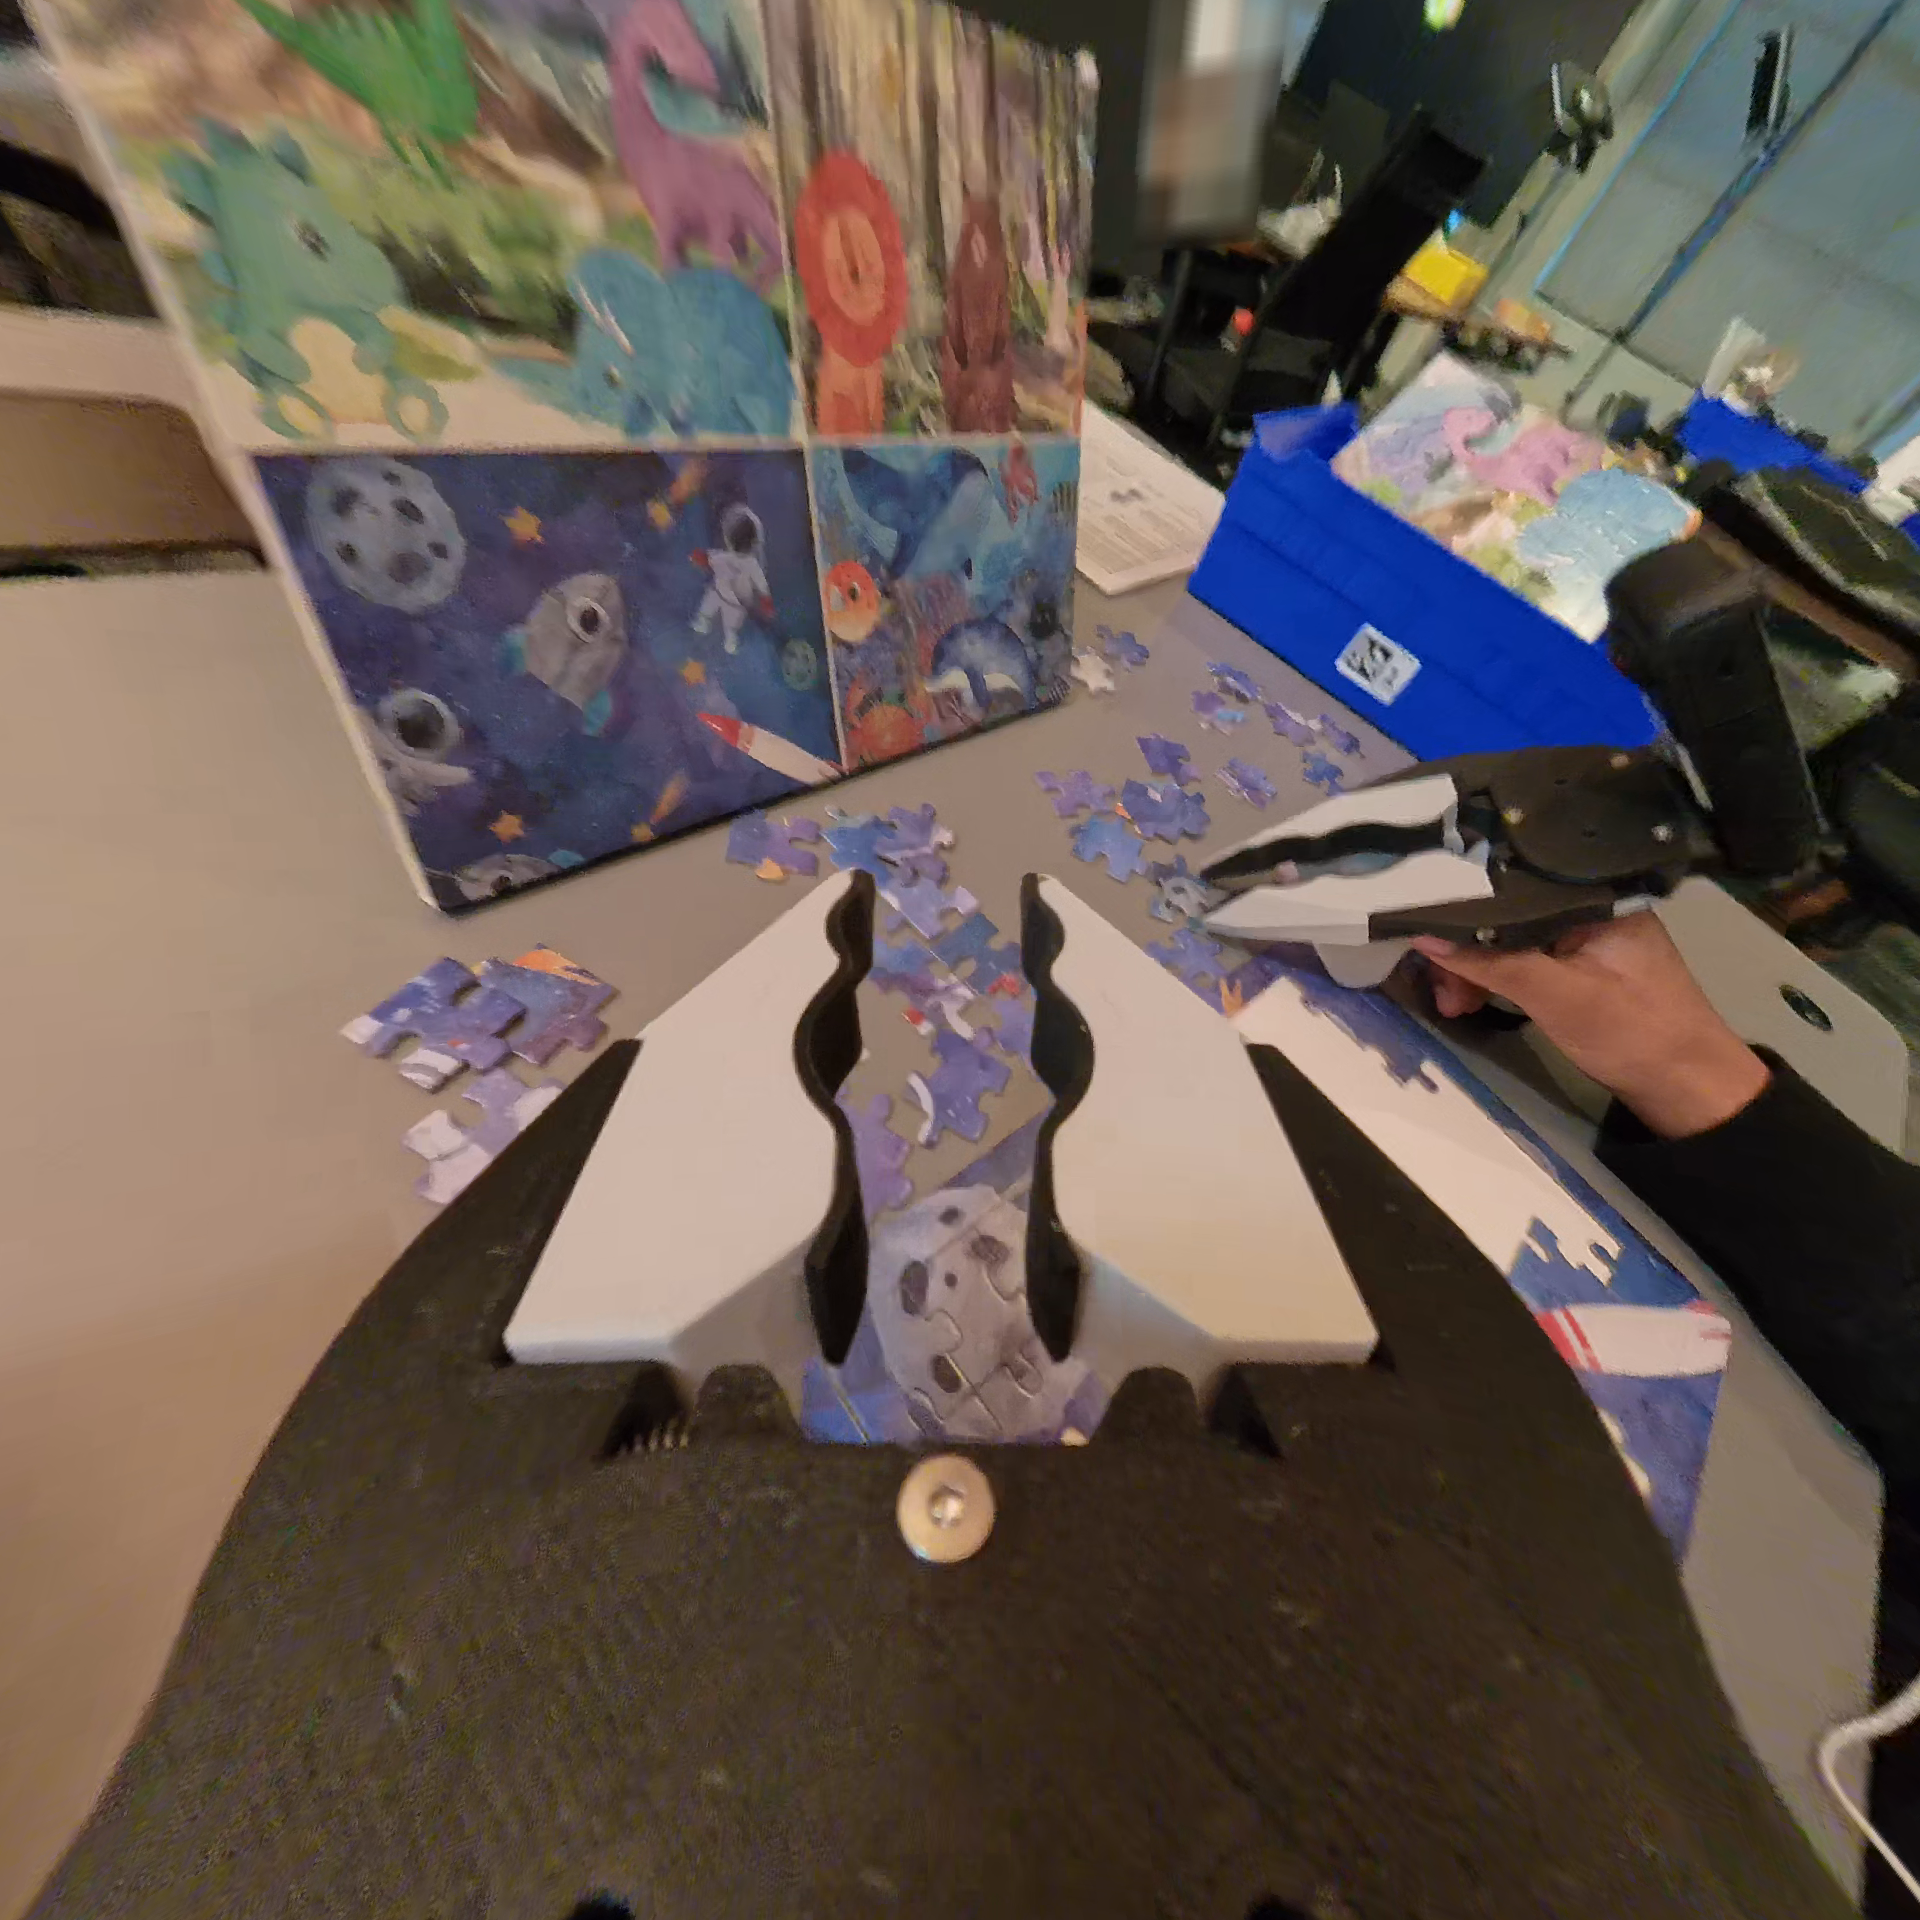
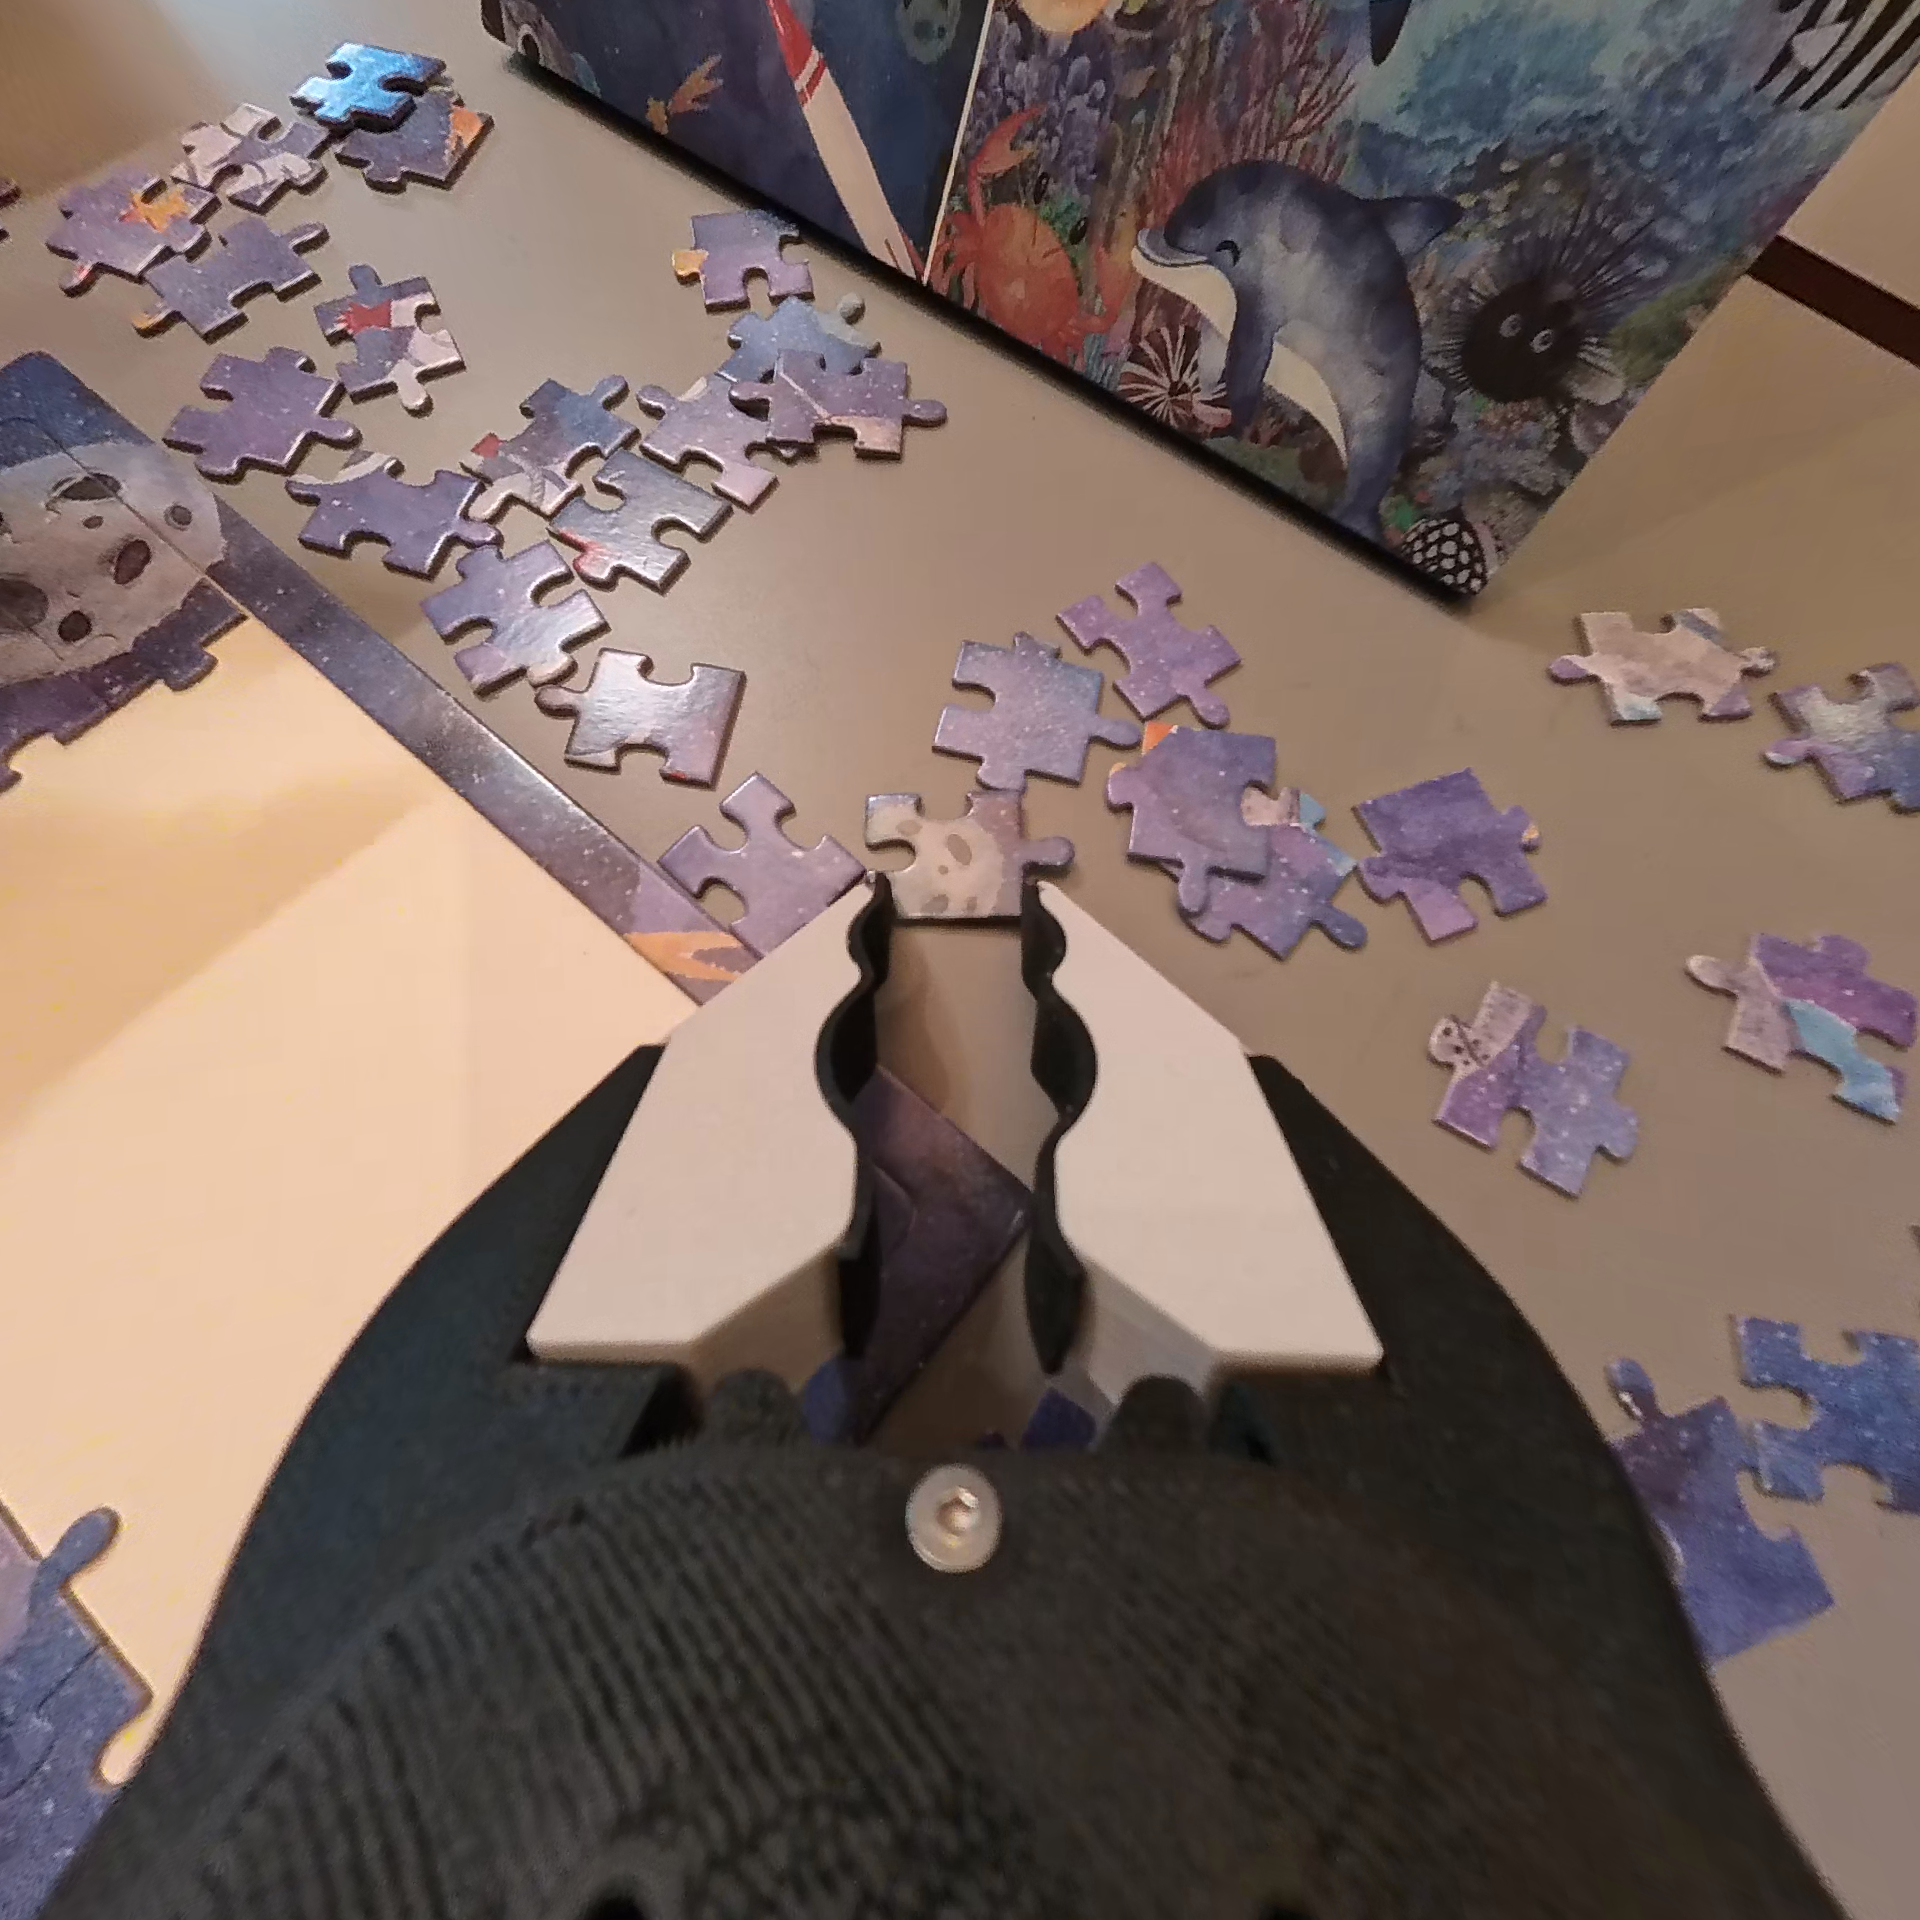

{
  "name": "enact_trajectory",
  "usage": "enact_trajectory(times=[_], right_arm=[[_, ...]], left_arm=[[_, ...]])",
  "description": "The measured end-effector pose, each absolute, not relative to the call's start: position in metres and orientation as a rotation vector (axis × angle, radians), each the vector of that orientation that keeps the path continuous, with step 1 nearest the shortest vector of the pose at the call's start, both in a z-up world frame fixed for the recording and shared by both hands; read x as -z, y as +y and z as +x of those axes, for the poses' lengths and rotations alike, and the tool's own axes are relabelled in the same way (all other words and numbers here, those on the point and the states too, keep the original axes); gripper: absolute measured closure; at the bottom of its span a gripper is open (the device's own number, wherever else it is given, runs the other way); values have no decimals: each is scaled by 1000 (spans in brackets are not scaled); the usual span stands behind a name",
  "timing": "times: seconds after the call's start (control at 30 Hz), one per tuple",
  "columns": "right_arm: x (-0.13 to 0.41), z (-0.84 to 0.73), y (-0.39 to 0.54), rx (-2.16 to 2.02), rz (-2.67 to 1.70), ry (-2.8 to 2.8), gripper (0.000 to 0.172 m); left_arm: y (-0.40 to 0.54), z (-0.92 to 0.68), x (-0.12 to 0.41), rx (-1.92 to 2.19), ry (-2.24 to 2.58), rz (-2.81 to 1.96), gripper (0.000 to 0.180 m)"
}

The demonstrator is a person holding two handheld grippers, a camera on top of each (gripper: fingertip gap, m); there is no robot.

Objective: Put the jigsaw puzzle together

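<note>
Right tool clamps moon-patterned puzzle piece by its edge, lifting flat | left tool apart, empty, above loose pieces | bench

- The left gripper hovers with its fingers parted, nothing between the pads.
- The right gripper is angled low, its fingertips closed on the edges of a grey-and-purple puzzle piece.
- A hand in a dark sleeve grips the right gripper's handle.
</note>
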State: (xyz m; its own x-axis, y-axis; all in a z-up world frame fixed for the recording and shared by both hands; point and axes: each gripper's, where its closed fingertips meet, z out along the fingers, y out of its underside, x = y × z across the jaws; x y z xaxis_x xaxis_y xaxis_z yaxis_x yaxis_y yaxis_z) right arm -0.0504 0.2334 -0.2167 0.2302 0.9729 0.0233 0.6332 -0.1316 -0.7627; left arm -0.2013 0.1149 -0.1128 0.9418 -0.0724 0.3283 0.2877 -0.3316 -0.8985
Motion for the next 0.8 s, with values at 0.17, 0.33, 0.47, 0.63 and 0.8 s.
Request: enact_trajectory(times=[0.17,0.33,0.47,0.63,0.8], right_arm=[[217,-50,234,-661,-1854,-1475,145],[219,-51,233,-666,-1867,-1488,136],[219,-51,232,-670,-1864,-1493,138],[219,-51,231,-671,-1860,-1498,142],[219,-51,231,-667,-1857,-1497,142]], left_arm=[[104,-231,101,312,-241,-1803,158],[104,-227,103,383,-243,-1804,154],[106,-222,104,382,-224,-1817,154],[105,-224,102,391,-235,-1802,155],[105,-224,101,404,-241,-1792,155]])
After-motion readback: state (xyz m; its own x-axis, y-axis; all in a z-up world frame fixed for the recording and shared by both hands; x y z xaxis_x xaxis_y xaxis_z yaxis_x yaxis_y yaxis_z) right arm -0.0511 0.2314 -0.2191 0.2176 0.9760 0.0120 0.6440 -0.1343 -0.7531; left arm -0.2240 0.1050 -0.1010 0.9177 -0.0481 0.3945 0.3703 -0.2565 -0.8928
